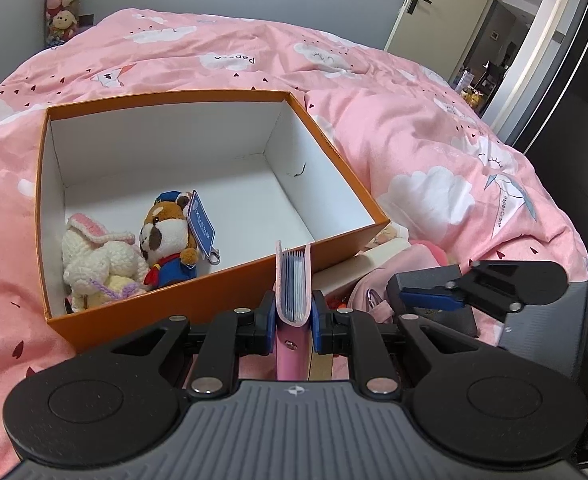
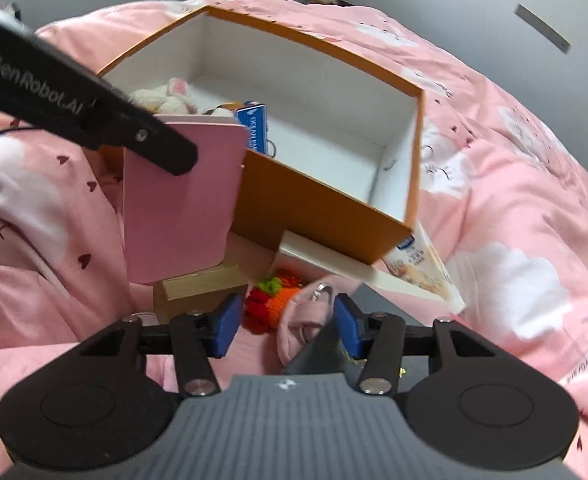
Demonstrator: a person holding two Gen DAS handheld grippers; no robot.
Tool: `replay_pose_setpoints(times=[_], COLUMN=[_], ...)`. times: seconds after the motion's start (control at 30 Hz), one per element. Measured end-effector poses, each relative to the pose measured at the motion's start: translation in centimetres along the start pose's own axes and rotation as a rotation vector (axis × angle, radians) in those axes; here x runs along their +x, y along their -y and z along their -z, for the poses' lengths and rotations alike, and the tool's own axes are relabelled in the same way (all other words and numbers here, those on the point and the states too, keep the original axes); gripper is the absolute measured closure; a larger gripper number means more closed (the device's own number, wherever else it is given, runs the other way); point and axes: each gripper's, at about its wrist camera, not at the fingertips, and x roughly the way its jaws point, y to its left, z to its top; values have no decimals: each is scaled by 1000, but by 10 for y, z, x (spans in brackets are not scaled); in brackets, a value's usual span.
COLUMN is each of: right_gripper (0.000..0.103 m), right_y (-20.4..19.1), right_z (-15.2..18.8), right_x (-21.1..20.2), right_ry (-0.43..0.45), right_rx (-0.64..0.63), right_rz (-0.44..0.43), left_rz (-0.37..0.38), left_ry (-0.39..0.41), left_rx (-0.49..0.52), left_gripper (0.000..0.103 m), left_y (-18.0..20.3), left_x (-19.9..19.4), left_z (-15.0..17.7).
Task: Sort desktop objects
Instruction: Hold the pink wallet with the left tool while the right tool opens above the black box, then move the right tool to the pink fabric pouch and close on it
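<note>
Just in front of the orange box (image 1: 214,304), on the near side of its wall, I had the left gripper (image 1: 294,316) clamped on the pink card holder (image 1: 292,280), pads squeezing both covers with the spine down and the sleeve edges up. It was held clear of the bedding, not yet over the box rim. I judged it light, with semi-stiff covers but a springy stack of plastic sleeves inside, so the flat faces were the right place to pinch; the smooth cover looked slippery, and a grip low near the spine seemed safest against it fanning open or sliding out.

The right gripper (image 2: 286,326) had its jaws apart with nothing pressed between the pads. It hung over the pile beside the box: a pink soft pouch with a metal ring (image 2: 307,320), a red and orange knitted toy (image 2: 268,304), a dark flat case (image 2: 325,344) under the right finger. I read the pouch as soft and light, so it should squash under the pads; I'd take it across the bunched fabric, not the ring, which would slip.

Inside the box, the crocheted rabbit (image 1: 94,268) and the plush bear with tag (image 1: 170,240) lay in the near left corner; the rest of the floor was bare
</note>
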Motion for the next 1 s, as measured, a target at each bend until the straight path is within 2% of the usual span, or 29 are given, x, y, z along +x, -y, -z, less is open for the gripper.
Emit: replay_pose_setpoints(times=[0.1,0.17,0.27,0.3,0.4,0.47,0.5,0.57,0.73,0.77,0.87,1.0], right_gripper=[53,63,63,62,54,52,52,64,71,95,93,94], right_y=[-5,-8,-14,-16,-20,-20,-20,-18,-10,-6,10,29], right_z=[-6,-8,-6,-5,-2,2,3,4,3,2,-2,-5], right_x=[8,14,24,26,32,36,37,37,20,14,-5,-22], right_ry=[-13,-37,-77,-82,-93,-103,-107,-108,-54,-34,14,67], right_rx=[-25,-40,-73,-87,-138,-162,-160,-151,-96,-76,26,123], right_rz=[23,20,25,51,159,192,187,162,125,114,60,32], left_rz=[-1,-1,-2,-1,-1,-1,-2,-3,-6,-8,-11,-15], left_ry=[0,0,0,0,0,0,1,1,8,13,33,51], left_rx=[-4,-5,-5,-5,-5,-6,-6,-6,-8,-9,-7,0], left_gripper=[84,84,84,84,84,84,84,84,84,84,84,84], left_y=[-1,-1,-1,-1,-1,-1,-1,-2,-4,-4,-3,-1], left_x=[0,0,0,0,0,0,-1,-1,-1,-2,-5,-8], left_z=[0,0,0,0,0,0,0,0,0,0,-1,-2])
